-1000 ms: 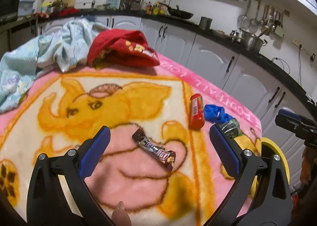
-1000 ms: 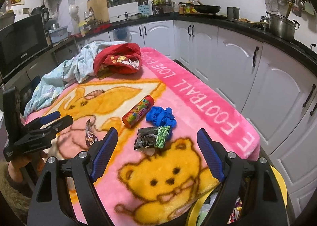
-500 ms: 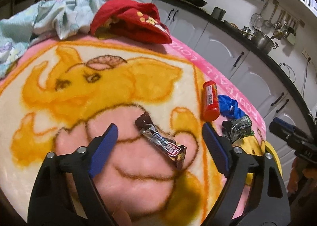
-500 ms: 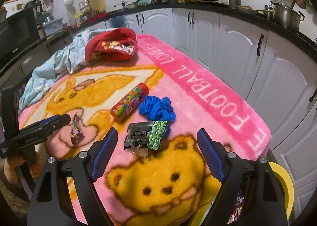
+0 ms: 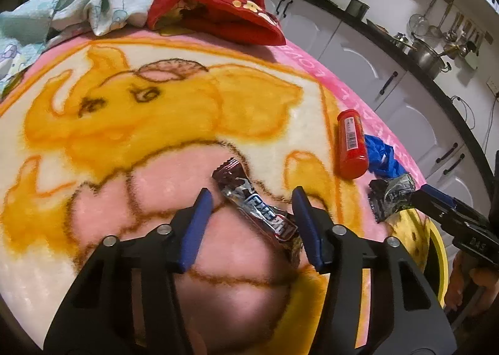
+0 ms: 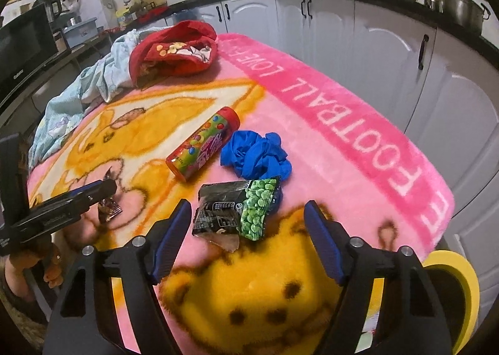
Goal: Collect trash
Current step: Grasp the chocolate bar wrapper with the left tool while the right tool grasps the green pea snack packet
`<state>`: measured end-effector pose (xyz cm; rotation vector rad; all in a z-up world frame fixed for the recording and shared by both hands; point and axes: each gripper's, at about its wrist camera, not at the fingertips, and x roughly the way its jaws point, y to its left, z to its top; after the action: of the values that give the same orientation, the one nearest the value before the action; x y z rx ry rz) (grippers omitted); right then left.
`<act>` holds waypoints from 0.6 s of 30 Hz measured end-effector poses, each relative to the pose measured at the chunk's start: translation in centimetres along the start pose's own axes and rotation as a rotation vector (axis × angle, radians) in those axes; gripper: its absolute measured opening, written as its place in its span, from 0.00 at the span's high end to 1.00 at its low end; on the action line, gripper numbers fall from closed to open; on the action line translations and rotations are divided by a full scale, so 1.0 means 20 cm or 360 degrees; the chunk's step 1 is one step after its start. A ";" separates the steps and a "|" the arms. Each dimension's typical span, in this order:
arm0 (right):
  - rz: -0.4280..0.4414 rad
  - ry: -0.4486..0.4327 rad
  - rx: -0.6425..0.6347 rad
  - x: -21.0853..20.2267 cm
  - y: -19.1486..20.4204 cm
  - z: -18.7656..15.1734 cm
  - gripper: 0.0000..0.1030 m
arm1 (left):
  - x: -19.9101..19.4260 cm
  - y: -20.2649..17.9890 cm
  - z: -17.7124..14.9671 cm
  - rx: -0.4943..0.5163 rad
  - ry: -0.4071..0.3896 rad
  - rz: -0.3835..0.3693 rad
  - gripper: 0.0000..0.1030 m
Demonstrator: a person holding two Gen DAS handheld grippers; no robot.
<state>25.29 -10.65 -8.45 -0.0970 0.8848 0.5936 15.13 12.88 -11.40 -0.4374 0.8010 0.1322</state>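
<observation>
My left gripper (image 5: 252, 211) is low over the pink cartoon blanket (image 5: 156, 124) that covers the surface, its blue pads partly closed around a brown candy bar wrapper (image 5: 255, 208). The wrapper lies flat on the blanket, running diagonally between the pads; its near end is touching or just beside the right pad, while a gap remains on the left side, so I do not have hold of it yet.

My right gripper (image 6: 248, 224) hangs wide open over the near right part of the blanket, empty. Between its fingers, slightly farther out, lies a crumpled black and green pea snack bag (image 6: 237, 210). Just beyond that bag sits a bunched blue plastic scrap (image 6: 255, 158), touching the bag's far edge, and to the left of the scrap a red candy tube (image 6: 202, 144) lies on its side, close beside it.

At the far end of the blanket a red cloth (image 6: 174, 52) is heaped against a pale blue patterned cloth (image 6: 103, 74). A yellow bin rim (image 6: 458, 289) shows at the near right, below the edge of the blanket. White kitchen cabinets (image 6: 368, 40) run along the far and right sides
</observation>
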 end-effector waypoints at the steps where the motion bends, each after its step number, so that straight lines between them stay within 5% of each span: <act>1: 0.0009 0.0015 0.0008 0.01 0.00 0.00 0.30 | 0.00 0.00 0.00 0.0002 0.0000 0.0006 0.59; 5: 0.0040 0.0051 0.0054 0.05 -0.02 -0.01 0.31 | -0.01 0.01 0.00 0.0005 -0.0001 0.0014 0.61; 10: 0.0063 0.0091 0.0075 0.08 -0.03 -0.01 0.48 | -0.01 0.01 -0.01 0.0005 -0.0002 0.0009 0.65; 18: 0.0122 0.0105 0.0079 0.07 -0.03 -0.03 0.90 | -0.02 0.00 -0.01 0.0023 -0.0005 0.0008 0.70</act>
<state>25.85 -10.68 -10.06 -0.0381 0.9701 0.6426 14.71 12.85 -11.34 -0.4214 0.7994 0.1319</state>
